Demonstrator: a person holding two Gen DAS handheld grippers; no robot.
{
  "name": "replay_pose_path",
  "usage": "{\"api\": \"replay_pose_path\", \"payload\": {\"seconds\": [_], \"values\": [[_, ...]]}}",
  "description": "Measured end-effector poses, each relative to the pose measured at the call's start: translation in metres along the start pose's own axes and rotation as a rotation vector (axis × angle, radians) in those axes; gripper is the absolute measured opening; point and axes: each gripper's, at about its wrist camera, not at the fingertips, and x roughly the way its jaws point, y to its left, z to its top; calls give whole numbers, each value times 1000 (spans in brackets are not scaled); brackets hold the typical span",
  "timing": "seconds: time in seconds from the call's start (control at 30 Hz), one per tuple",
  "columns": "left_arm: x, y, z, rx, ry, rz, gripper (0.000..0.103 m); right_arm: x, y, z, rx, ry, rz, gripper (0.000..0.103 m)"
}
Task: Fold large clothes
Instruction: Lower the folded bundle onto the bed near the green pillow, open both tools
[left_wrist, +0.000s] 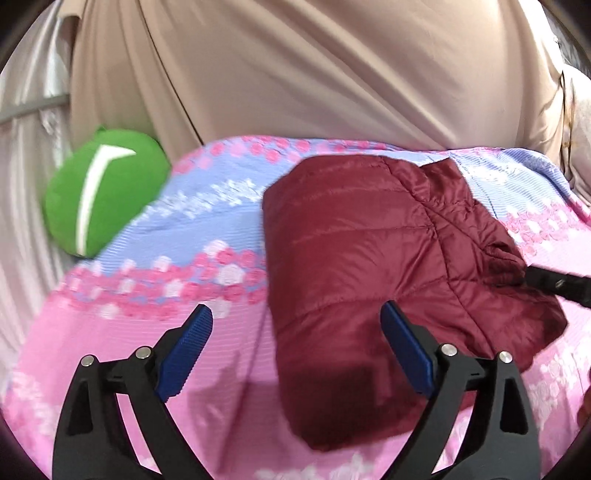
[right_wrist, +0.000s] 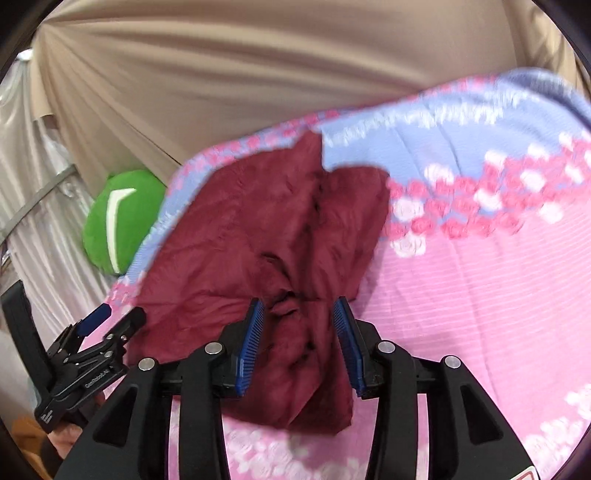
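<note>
- Lying folded into a compact bundle, the maroon puffer jacket (left_wrist: 369, 243) is resting on the pink-and-blue bedsheet (left_wrist: 166, 229).
- Left gripper (left_wrist: 295, 347) is hovering over the jacket's near edge, fingers spread wide, holding nothing.
- Right gripper (right_wrist: 298, 343) is straddling a jacket fold, fingers partly open; grip cannot be confirmed.
- Green cushion (left_wrist: 103, 192) is sitting beside the bed, against the beige curtain (left_wrist: 295, 74).

Pink/blue floral bedsheet (left_wrist: 207, 229), beige curtain (left_wrist: 295, 74) behind, green cushion (left_wrist: 103, 192) at left edge.
</note>
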Motion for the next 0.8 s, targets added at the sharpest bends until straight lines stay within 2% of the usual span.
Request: {"api": "replay_pose_path", "payload": {"seconds": [0.1,0.17,0.23,0.37,0.57,0.8], "values": [[-20,0,2,-36,11,-38,90,-20,22,-3,-46,-28,52,33],[-20,-2,3,-55,38,-69,90,-18,34,-5,-96,-3,59,19],[-16,-6,2,-72,71,-106,90,-8,44,-11,-159,22,22,15],[-1,-12,-8,-59,125,-73,90,12,33,-24,-175,88,-61,7],[25,-4,-23,-127,210,-97,91,28,6,-37,-147,150,-94,3],[35,-8,-32,-142,232,-77,91,43,6,-47,-151,173,-118,3]]}}
